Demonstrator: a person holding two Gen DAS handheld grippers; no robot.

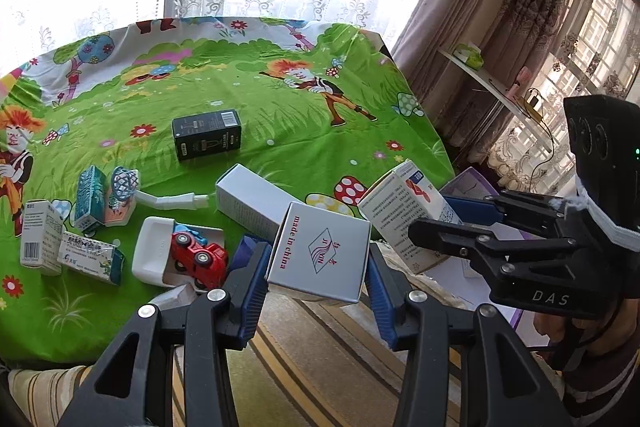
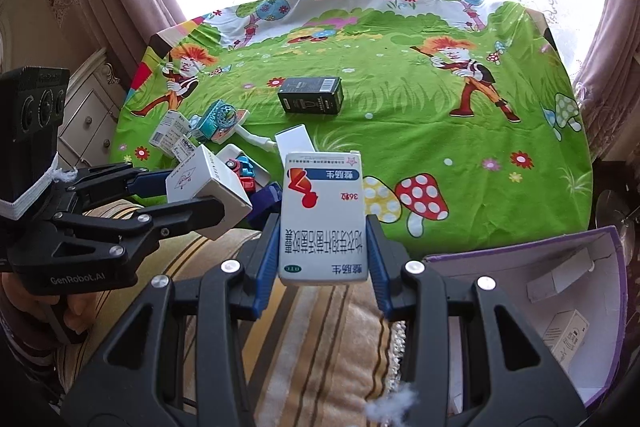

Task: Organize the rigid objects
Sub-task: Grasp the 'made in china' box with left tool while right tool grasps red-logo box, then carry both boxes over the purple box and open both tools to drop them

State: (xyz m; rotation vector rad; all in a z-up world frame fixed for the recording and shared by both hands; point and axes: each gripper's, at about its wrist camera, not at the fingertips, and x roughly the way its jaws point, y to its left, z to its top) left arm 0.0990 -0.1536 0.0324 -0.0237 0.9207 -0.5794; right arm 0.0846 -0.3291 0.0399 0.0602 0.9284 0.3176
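Observation:
My left gripper is shut on a white box printed "made in china", held above the table's near edge; it also shows in the right wrist view. My right gripper is shut on a white medicine box with a red figure, also seen in the left wrist view. On the green cartoon tablecloth lie a black box, a long white box, a red toy car in a white tray, and several small medicine boxes.
A purple-edged open cardboard box holding two white boxes sits at lower right, below the table edge. A striped cushion lies under the grippers. Curtains and windows are behind the table; a white cabinet stands at left.

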